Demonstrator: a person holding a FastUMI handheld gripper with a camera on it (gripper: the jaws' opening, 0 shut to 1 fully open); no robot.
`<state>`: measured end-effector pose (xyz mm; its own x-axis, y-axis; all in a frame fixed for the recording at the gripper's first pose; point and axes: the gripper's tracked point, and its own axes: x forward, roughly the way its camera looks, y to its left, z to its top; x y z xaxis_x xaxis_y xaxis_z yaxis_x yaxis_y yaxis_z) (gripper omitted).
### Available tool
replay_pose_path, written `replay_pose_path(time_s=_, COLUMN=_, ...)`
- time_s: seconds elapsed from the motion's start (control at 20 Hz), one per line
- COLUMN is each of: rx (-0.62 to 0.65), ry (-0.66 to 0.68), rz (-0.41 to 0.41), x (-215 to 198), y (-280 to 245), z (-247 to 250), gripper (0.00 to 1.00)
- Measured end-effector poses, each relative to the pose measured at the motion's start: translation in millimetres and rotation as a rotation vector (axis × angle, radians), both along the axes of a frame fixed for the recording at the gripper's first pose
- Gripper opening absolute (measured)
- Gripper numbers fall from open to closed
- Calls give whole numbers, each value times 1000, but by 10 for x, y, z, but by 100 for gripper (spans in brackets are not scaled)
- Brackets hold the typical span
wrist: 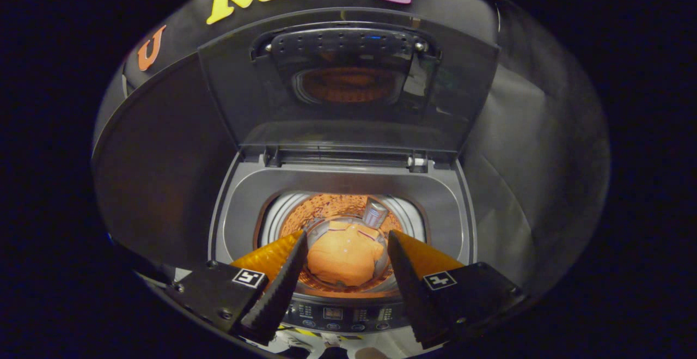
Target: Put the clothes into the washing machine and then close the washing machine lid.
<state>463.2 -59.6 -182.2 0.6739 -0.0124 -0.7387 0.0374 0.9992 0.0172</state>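
- Shirt (345, 254): orange, with thin dark trim lines.
- Drum (326, 209): coppery orange, dotted with small holes.
- Washer (239, 206): grey top.
- Lid (348, 84): dark grey, glossy.
- Panel (340, 314): black, pale markings.
- Gripper (342, 250): apart, over the drum.

Washing machine (446, 212): grey top-loader seen from above, its round opening uncovered, a control panel along its near edge.
Lid (348, 81): raised and standing upright at the back of the machine, hinged along the rear edge; dark and glossy, with a perforated panel near its top and a window that mirrors the orange drum below.
Drum (326, 206): round, its inner wall lit orange, ringed by a pale ribbed collar.
Clothes (344, 258): an orange shirt with a collar and thin dark trim lines, lying bunched at the bottom of the drum, inside the machine, below the open hand-held gripper (343, 272) and between its fingers.
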Motion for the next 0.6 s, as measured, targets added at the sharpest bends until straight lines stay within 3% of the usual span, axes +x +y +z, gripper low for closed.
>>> replay_pose_path(time_s=0.6, rx=-71, ry=-247, rz=1, x=219, y=-200, z=695, gripper=91)
